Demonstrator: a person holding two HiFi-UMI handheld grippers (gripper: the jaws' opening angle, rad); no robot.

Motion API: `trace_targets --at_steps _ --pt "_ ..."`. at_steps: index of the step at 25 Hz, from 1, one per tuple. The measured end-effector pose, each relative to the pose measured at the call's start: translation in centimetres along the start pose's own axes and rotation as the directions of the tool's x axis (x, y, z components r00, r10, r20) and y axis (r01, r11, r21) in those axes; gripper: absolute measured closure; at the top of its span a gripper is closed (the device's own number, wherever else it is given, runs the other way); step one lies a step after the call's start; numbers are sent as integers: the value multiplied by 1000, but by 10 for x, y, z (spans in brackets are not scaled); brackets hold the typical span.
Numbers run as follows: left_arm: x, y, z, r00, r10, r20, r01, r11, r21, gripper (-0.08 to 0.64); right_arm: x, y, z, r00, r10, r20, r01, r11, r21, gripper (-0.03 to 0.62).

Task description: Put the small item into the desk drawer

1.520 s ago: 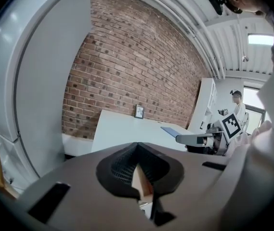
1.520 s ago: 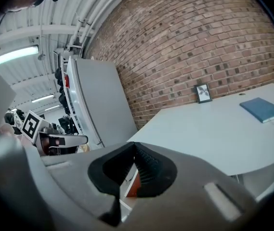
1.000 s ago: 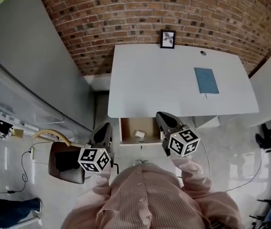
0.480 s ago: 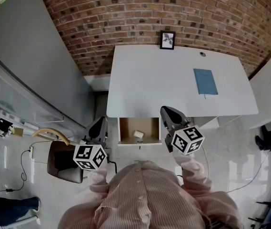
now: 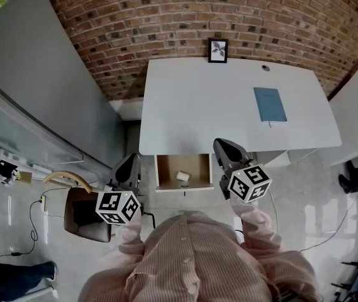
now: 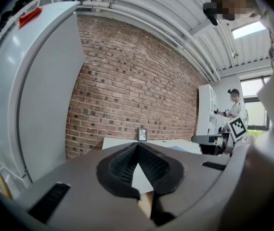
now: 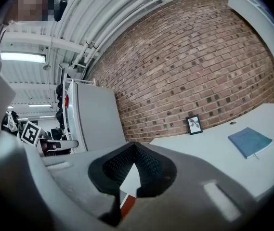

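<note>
The desk drawer (image 5: 184, 184) stands pulled out under the front left of the white desk (image 5: 204, 112). A small white item (image 5: 182, 175) lies inside it on the wooden bottom. My left gripper (image 5: 128, 167) hangs left of the drawer, shut and empty. Just right of the drawer's front corner is my right gripper (image 5: 224, 151), jaws shut with nothing between them. Neither gripper touches the drawer. In the left gripper view the closed jaws (image 6: 137, 148) point toward the desk; the right gripper view shows closed jaws (image 7: 133, 150) too.
A blue notebook (image 5: 270, 104) lies on the desk's right part and a small framed picture (image 5: 217, 50) leans against the brick wall at the back. A brown chair (image 5: 84, 216) stands to the left, near a tall grey cabinet (image 5: 40, 87).
Both grippers drew back from the drawer: the left one slid left and down, the right one shifted right. The drawer and the white item stay where they were.
</note>
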State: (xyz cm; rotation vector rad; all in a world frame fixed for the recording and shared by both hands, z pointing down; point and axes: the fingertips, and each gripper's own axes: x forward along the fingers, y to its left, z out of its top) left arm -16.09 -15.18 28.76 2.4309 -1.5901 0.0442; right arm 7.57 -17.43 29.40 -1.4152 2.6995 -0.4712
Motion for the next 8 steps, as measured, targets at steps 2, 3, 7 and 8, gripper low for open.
trace_targets --at_steps 2,3,7,8 --pt "0 0 0 1000 0 -1 0 1000 1 561 -1 -1 -1 1000 1 -1 -1 1000 0 586" --pt "0 0 0 1000 1 -1 -1 1000 1 561 -1 -1 -1 1000 2 -2 -2 1000 -1 586" --pt "1 -1 -3 1000 6 -4 -6 1000 3 561 -1 -2 -3 1000 5 -5 -5 1000 -15 586" --pt "1 -1 -4 1000 7 -5 -7 1000 3 561 -1 -2 -3 1000 5 -6 -5 1000 -20 586"
